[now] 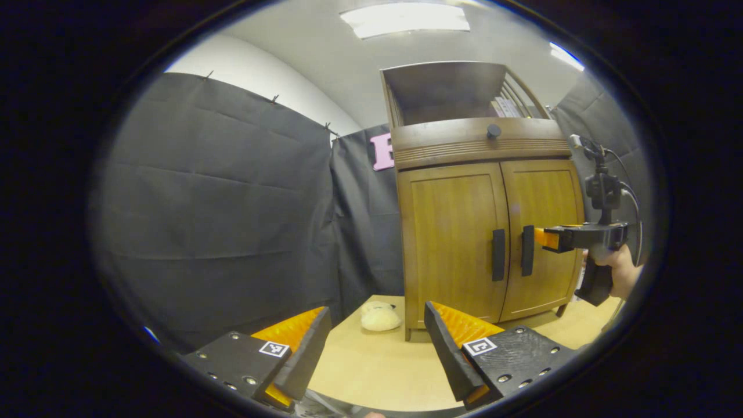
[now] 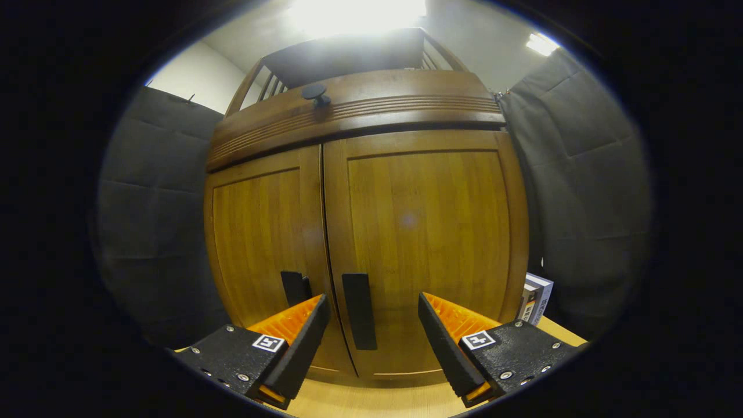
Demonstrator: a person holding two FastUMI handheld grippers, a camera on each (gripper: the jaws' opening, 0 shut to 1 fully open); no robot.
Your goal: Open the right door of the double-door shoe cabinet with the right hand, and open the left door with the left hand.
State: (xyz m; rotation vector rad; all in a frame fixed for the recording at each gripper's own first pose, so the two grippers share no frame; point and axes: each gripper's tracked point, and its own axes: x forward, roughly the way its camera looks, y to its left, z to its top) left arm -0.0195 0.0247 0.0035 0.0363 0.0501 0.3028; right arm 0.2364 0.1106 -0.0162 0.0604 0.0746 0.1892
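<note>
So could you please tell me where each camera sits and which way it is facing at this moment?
Left gripper view: rides the left gripper, back from the shoe cabinet over the table, facing its front at an angle; own open fingers below, with the right gripper and a hand at the right door handle.
Right gripper view: rides the right gripper, close up, facing the closed doors, open fingers either side of the right door handle.
Shared: cabinet, both handles, drawer knob.

The shoe cabinet (image 2: 371, 220) is warm brown wood with visible grain and a smooth, slightly glossy finish; its door handles (image 2: 359, 319) look matt. Beneath it, the counter (image 1: 371, 371) is pale, smooth wood, and beside its left foot lies a fluffy, woolly slipper (image 1: 380, 318).
</note>
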